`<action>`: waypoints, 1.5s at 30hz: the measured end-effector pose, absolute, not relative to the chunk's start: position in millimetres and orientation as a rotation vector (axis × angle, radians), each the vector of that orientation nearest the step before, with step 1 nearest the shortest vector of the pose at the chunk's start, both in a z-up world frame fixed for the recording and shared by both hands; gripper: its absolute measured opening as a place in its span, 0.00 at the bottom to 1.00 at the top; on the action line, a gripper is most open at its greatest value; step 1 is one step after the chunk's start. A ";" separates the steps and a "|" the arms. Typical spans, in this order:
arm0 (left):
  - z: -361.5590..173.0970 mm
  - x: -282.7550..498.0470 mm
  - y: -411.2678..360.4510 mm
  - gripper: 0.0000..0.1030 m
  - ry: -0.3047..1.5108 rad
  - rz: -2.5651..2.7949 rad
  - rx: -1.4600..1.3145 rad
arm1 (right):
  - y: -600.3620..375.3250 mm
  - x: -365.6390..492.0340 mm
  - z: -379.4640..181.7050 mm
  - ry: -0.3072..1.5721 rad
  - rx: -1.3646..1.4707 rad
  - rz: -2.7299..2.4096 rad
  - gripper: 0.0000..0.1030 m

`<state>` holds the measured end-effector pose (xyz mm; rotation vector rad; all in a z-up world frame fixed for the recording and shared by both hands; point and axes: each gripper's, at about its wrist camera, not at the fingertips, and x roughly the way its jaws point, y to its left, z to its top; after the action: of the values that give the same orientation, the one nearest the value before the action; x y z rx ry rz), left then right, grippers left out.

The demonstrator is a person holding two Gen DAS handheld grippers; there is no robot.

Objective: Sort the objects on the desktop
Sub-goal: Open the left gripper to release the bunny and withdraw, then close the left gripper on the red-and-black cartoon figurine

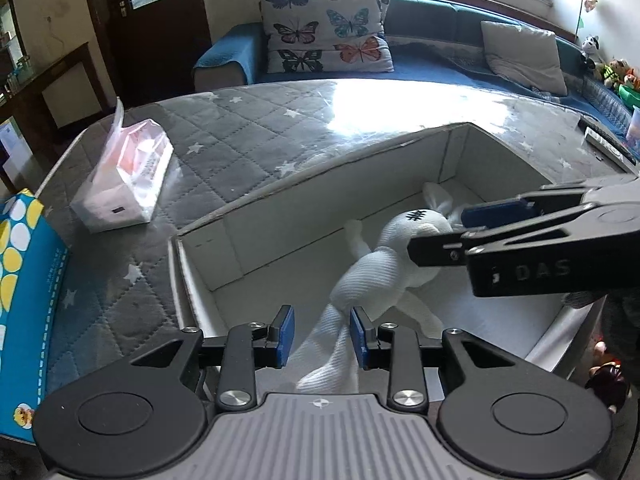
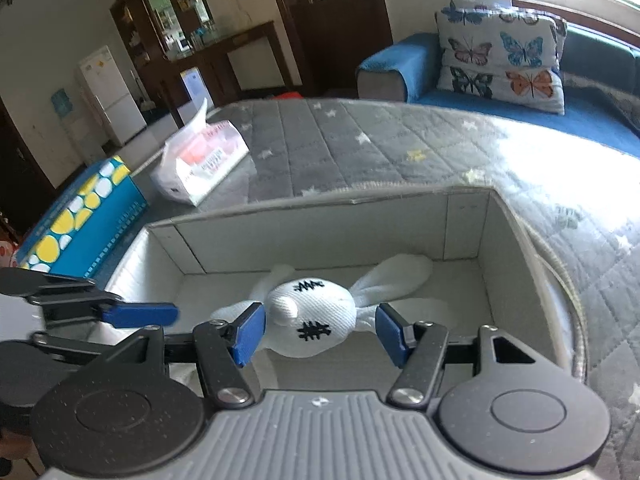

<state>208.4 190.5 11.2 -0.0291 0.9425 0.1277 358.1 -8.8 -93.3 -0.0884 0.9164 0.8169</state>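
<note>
Left claw [image 1: 322, 336]: blue pads apart, standing either side of the white leg of a knitted rabbit toy [image 1: 384, 256]; the leg lay between the pads with a gap on each side, so nothing was clamped. Right claw [image 2: 320, 332]: pads apart, flanking the toy's head [image 2: 312, 312]; the near pad sat close against the cheek, the far pad stood clear beside an ear, and no grip was evident.

Rabbit toy: white, with black stitched marks on the head, lying on the floor of an open cardboard box [image 1: 320, 184], head toward the far corner, legs toward the near wall. In the left wrist view the right claw [image 1: 472, 232] reached in from the right over the toy's head and body.

Box: white inside, grey outside, resting on a table [image 1: 240, 140] covered with a grey quilted cloth bearing white stars.

Other items on the table, to the left of the box and apart from it: a soft pack of tissues [image 1: 128, 184] in pink and white wrapping; a blue carton with yellow and white dots [image 1: 24, 280] at the table's edge.

Background: blue sofa [image 1: 440, 68] with a butterfly-print cushion [image 1: 328, 32].
</note>
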 end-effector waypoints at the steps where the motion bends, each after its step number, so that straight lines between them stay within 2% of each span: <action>1: 12.3 207.1 192.7 0.32 0.939 0.131 -0.033 | -8.0 359.1 -96.1 0.922 -0.091 0.810 0.61; 6: 22.1 196.6 197.6 0.32 0.909 0.137 -0.082 | -15.1 353.2 -92.8 0.897 -0.084 0.825 0.61; 13: 41.7 167.1 173.2 0.32 0.843 0.094 -0.110 | -57.6 320.7 -58.1 0.779 -0.113 0.836 0.62; 17: 49.2 149.4 154.2 0.32 0.814 0.063 -0.122 | -90.6 298.6 -44.2 0.725 -0.117 0.830 0.68; 23: 52.1 128.9 120.8 0.32 0.798 0.012 -0.128 | -144.1 256.6 -35.1 0.656 -0.140 0.797 0.71; 32: 37.0 115.6 80.5 0.32 0.820 -0.077 -0.179 | -195.4 202.5 -59.3 0.628 -0.181 0.732 0.82; 45: 21.9 119.1 50.1 0.32 0.850 -0.162 -0.252 | -205.9 197.5 -93.2 0.672 -0.153 0.703 0.83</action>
<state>119.1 50.1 21.9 -0.2516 0.8504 -0.1617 197.5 -205.9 -93.2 -0.1532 0.6724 0.7026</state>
